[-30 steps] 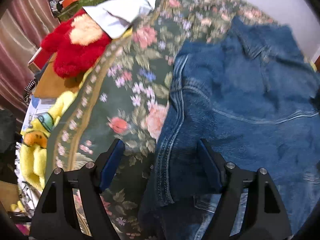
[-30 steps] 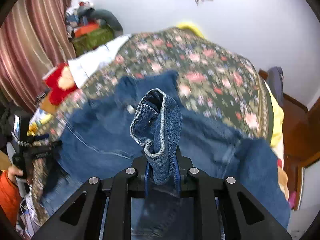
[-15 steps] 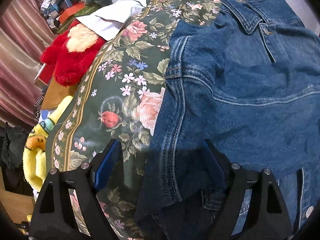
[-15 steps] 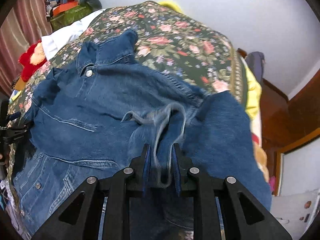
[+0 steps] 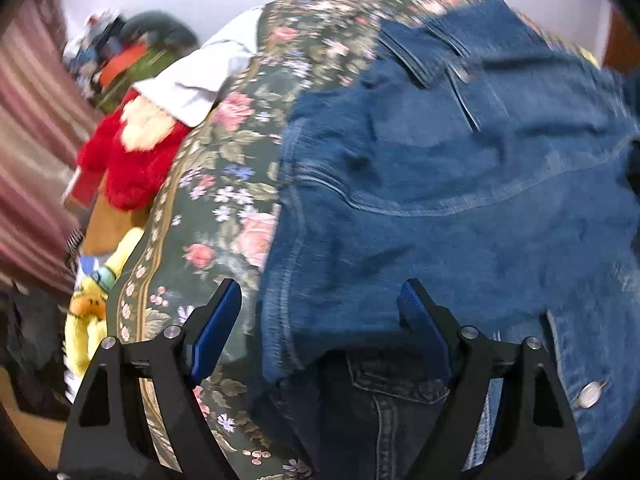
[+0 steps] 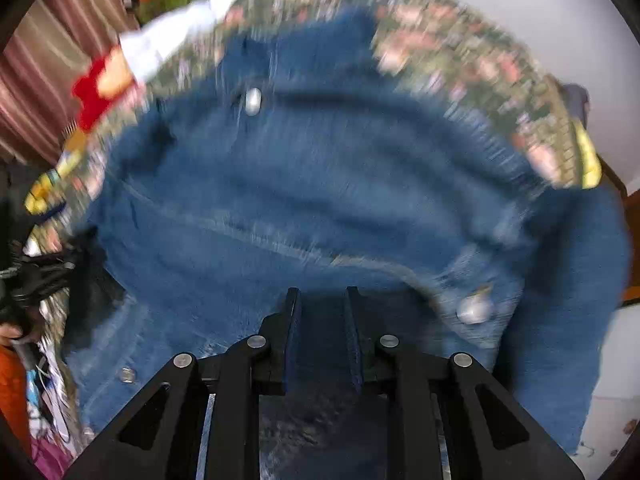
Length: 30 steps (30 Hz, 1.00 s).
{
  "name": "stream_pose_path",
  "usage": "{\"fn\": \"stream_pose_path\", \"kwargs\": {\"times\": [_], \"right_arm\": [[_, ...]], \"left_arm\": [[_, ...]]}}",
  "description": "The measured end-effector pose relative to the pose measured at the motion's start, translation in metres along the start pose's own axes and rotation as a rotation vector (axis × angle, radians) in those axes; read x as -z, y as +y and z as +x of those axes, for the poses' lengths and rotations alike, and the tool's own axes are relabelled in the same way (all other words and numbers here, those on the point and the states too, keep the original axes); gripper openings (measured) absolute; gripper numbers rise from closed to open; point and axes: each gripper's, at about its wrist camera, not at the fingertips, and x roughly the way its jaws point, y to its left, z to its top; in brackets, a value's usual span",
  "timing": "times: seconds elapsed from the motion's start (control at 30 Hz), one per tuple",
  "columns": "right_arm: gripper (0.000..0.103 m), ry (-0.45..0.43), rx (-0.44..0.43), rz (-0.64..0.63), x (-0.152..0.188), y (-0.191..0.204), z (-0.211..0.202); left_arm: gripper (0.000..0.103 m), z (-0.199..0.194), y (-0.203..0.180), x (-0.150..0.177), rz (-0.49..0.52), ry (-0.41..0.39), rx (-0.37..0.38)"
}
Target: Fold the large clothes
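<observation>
Though motion-blurred, denim jacket (image 6: 320,184) recognisable

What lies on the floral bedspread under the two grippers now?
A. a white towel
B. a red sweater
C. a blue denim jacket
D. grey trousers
C: a blue denim jacket with metal buttons is spread over the floral bedspread, under the open left gripper.

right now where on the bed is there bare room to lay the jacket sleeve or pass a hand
Bare floral bedspread shows in a strip between the denim jacket and the bed's left edge, ahead of the open left gripper, and in a band beyond the collar. The left edge is crowded: red plush toy, yellow plush toy, white cloth.
</observation>
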Motion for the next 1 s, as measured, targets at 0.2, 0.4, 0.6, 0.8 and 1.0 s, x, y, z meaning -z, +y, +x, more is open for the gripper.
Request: {"fn": "stream_pose_path", "kwargs": {"times": [0.2,0.4,0.6,0.8,1.0], "right_arm": [[0.017,0.005,0.085,-0.093,0.016,0.015,0.008],[0.017,-0.034,0.117,-0.113,0.038,0.007,-0.027],[0.017,-0.219,0.056,0.023,0.062,-0.033,-0.105],[0.017,-0.297,0.131,0.175,0.082,-0.095,-0.141],[0.017,-0.173,0.288,0.277,0.110,-0.161,-0.096]], "left_arm": [[0.082,0.025,-0.023,0.022,0.071,0.075,-0.021],[0.082,0.011,-0.028,0.025,0.095,0.065,-0.045],[0.082,-0.021,-0.028,0.007,0.078,0.013,-0.005],[0.082,-0.063,-0.048,-0.023,0.053,-0.077,0.059],[0.082,-0.081,-0.089,-0.044,0.069,-0.100,0.160]]}}
